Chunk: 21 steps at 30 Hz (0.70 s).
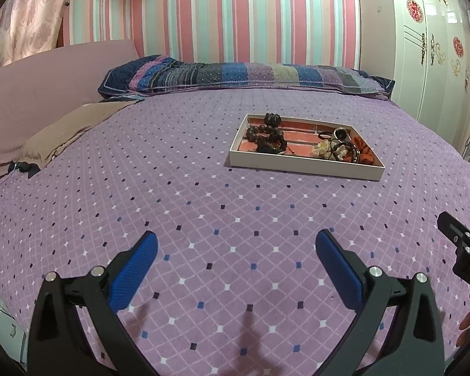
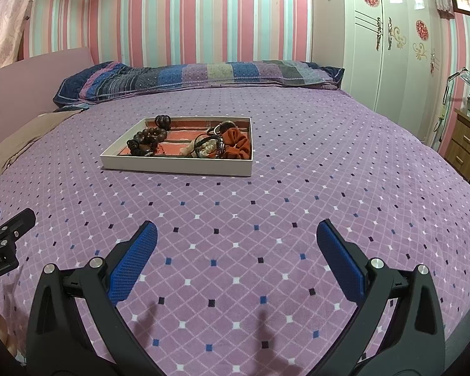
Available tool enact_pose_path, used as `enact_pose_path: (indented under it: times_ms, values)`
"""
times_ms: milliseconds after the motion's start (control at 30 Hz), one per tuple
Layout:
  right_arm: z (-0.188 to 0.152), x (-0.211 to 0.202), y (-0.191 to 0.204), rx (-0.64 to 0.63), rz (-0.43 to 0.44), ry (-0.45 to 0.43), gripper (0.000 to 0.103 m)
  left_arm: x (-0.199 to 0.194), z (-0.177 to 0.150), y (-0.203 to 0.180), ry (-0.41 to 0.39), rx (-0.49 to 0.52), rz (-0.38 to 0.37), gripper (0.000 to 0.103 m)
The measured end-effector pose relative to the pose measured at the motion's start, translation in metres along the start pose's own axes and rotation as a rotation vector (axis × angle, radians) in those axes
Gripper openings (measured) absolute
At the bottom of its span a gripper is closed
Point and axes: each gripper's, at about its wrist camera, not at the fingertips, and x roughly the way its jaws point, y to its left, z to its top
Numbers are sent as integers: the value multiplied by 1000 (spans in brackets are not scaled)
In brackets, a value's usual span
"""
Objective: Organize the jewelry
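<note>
Basically everything sits in the tray [image 2: 175, 166] already: dark wooden bead bracelet [image 2: 150, 136] at its left end, a dark ribbed piece [image 2: 163, 122] in the far-left corner, orange scrunchie [image 2: 236, 144] at the right, and a tangle of black hair ties with a pale flower piece [image 2: 205, 147] between. Tray is mid-bed on the purple bedspread [image 2: 266, 219], well ahead of both claws.

Left claw [image 1: 236, 257] spread wide, nothing in it. Right claw [image 2: 236, 247] same: wide, empty. Both hover low over the near bedspread, side by side.

My read: either start or finish of the task; can't tell which from this. No loose jewelry visible outside the tray. If sorting inside the tray is next, the tangle at the right is the hard part — one claw would likely need to pin the tray rim while the other picks.

Room: open bedspread all around the tray. Pillow [image 2: 203, 73] beyond, wardrobe [image 2: 391, 47] far right, bed edge drops off at right.
</note>
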Motion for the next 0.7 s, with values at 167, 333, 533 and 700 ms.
enact_pose_path:
  times_ms: [167,333,533,700]
  values:
    - [-1,0,-1,0,-1,-1,99,-4,-1,-3,-21,14,9,98]
    - [-1,0,0,-1,0,-1,99,-5,-1,-4,-26,18,8,98]
    - [-1,0,-1,-1,-2,-2,99,-5,-1,-4,-27,17,11,98]
    - [-1,0,-1,-2,-2,-3,99,-5,-1,-3,-28,17,12,98]
